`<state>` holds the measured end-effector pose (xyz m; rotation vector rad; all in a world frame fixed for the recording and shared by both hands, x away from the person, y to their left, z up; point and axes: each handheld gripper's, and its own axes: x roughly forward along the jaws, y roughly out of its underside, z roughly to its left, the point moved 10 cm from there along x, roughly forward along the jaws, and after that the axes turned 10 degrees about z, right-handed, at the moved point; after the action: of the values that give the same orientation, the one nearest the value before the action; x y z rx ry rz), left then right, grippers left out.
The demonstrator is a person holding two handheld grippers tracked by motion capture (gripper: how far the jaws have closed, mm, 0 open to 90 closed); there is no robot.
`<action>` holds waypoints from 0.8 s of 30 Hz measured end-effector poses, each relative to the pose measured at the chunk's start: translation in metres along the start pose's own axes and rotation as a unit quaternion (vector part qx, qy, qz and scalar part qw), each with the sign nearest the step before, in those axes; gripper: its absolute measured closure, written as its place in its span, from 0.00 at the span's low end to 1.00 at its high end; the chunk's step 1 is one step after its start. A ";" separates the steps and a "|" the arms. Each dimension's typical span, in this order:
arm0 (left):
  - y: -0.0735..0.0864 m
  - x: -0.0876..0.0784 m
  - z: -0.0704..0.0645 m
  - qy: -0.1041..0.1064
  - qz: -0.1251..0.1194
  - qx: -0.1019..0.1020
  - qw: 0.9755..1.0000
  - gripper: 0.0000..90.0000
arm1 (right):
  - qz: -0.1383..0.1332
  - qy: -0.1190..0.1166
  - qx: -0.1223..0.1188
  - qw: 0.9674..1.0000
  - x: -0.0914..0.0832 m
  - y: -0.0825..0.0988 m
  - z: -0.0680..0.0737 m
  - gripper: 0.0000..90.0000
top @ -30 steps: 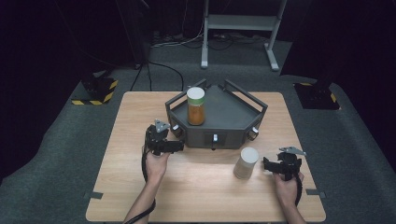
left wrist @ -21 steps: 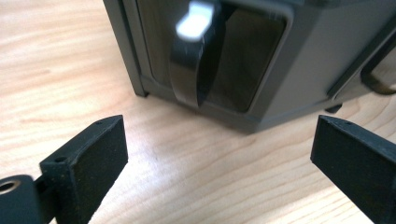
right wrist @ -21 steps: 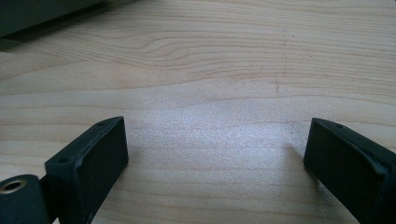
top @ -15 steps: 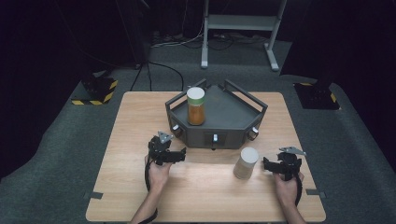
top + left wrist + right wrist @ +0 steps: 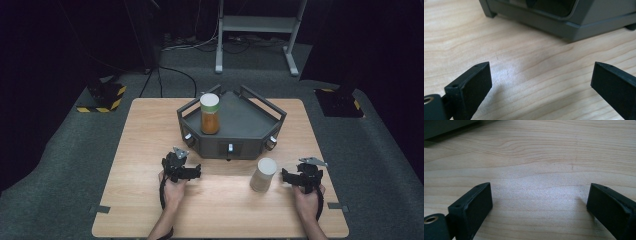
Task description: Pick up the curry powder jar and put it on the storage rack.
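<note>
Now the left gripper [image 5: 196, 172] has come back from the grey tray [image 5: 250, 129] to the near part of the table [image 5: 135, 200], its jaws spread wide w/ nothing between them; its own view shows bare wood and the tray's base. The jar [image 5: 210, 114] w/ orange content stands upright on the tray's left part, so I judge that placing is done. The right gripper [image 5: 285, 176] is also wide open, empty, just beside the white cylinder [image 5: 263, 174], not touching. Probably this one is next.

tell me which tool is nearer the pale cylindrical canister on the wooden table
Right. The right tool sits just right of the pale cylindrical canister; the left tool is farther off to its left.
</note>
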<state>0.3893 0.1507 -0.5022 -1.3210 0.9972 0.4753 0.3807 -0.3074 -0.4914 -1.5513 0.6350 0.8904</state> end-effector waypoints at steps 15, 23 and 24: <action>0.002 0.005 -0.004 -0.014 0.006 0.002 1.000 0.03 | 0.000 0.000 -0.001 1.000 0.000 0.000 0.000 0.06; 0.002 0.005 -0.004 -0.015 0.006 0.002 1.000 0.03 | 0.000 0.000 -0.001 1.000 0.000 0.000 0.000 0.06; 0.002 0.005 -0.004 -0.015 0.006 0.002 1.000 0.03 | 0.000 0.000 -0.001 1.000 0.000 0.000 0.000 0.06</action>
<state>0.3892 0.1459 -0.5071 -1.3022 0.9811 0.4999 0.3805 -0.3074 -0.4914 -1.5528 0.6343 0.8897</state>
